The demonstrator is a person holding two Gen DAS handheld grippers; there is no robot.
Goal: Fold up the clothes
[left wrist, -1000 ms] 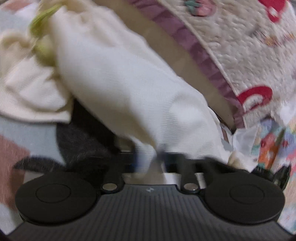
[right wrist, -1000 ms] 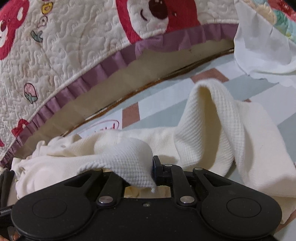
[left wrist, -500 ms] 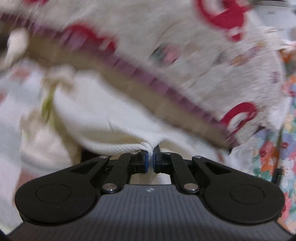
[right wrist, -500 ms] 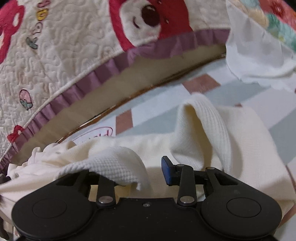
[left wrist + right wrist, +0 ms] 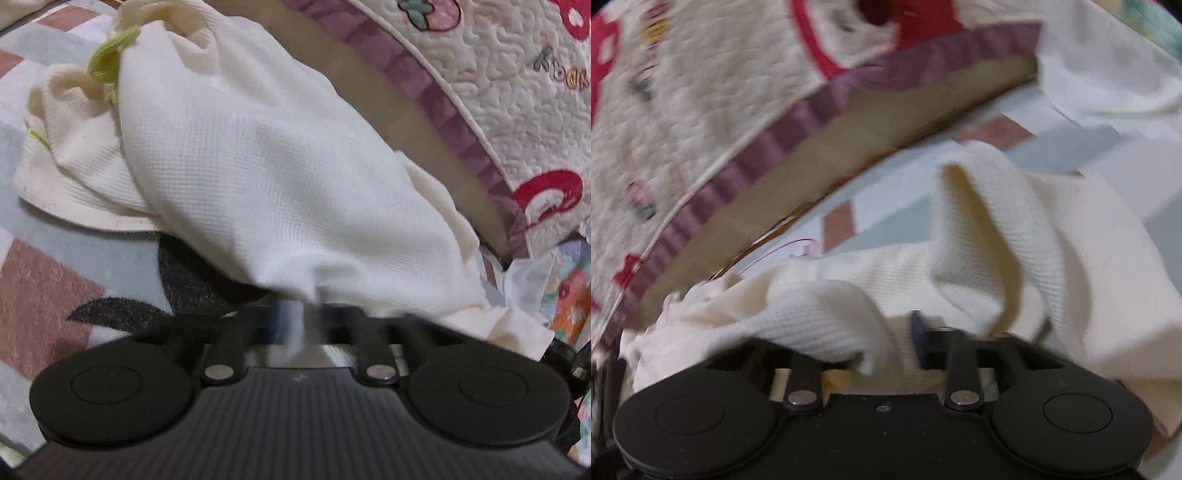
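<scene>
left wrist view: patterned mat [image 5: 55,291] in pink, grey and pale blocks at far left, a black shape printed on it. cream garment [image 5: 258,177] heaped across the middle, waffle weave, a yellow-green trim [image 5: 110,59] at its far end. left gripper [image 5: 299,317] at bottom centre, fingertips blurred; they look closed on a hem of the garment, though i cannot tell for sure. to the right a quilt [image 5: 517,110] with purple border and red motifs hangs over a tan edge; floral cloth [image 5: 569,302] at far right. right wrist view: same quilt [image 5: 683,110] upper left, blurred. garment [image 5: 997,240] lies on the mat [image 5: 897,218], one fold standing up at centre right. right gripper [image 5: 890,343] spread apart, a flap of garment draped over its left finger, blue pad [image 5: 918,339] of the right finger bare. white cloth [image 5: 1108,74] at upper right.
</scene>
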